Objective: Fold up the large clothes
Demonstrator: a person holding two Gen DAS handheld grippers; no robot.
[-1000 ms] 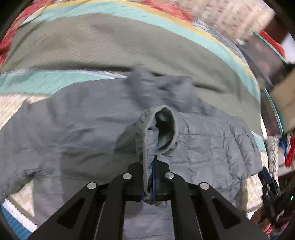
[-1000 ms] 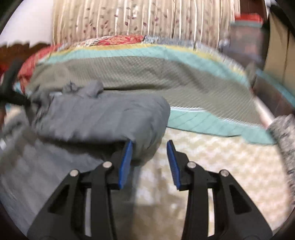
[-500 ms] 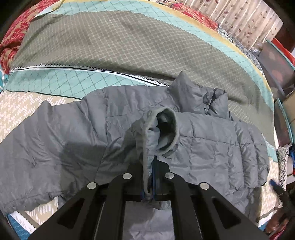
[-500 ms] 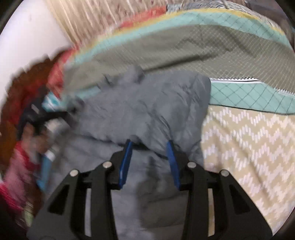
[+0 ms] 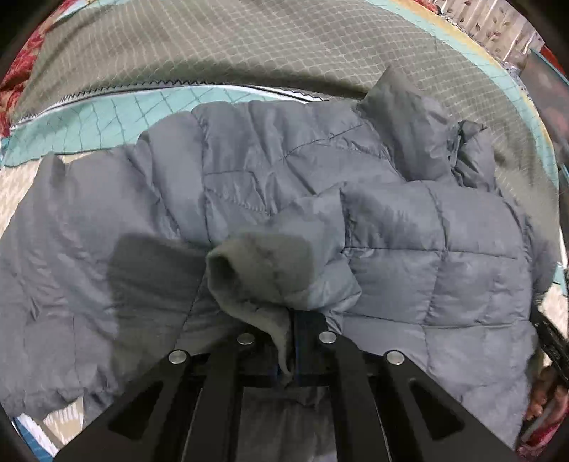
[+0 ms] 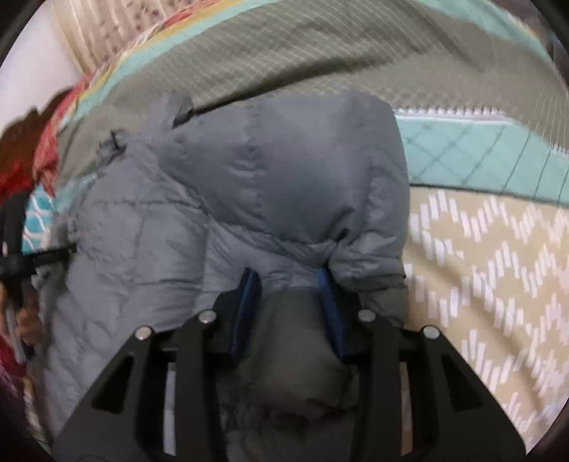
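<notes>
A grey quilted puffer jacket (image 5: 355, 184) lies spread on a bed, collar at the far right. My left gripper (image 5: 290, 348) is shut on the grey ribbed sleeve cuff (image 5: 259, 273), holding the sleeve folded over the jacket's body. In the right wrist view my right gripper (image 6: 290, 284) is open low over the jacket (image 6: 284, 177), its blue pads (image 6: 249, 302) either side of a puffy fold with the other sleeve end (image 6: 370, 263) just right of it. The left gripper (image 6: 39, 259) shows at the far left there.
The bed carries a patterned quilt: olive diamond band (image 5: 249, 46), teal band (image 5: 89, 121), beige zigzag area (image 6: 480, 284). A red patterned edge (image 6: 39, 156) and a curtain (image 6: 99, 32) lie beyond. A hand holding the other gripper (image 5: 547, 383) is at the right edge.
My left gripper has lowered the cuff onto the jacket's body, so the jacket looks closer. My right gripper swung left from the jacket's edge to over the jacket and dropped toward it.
</notes>
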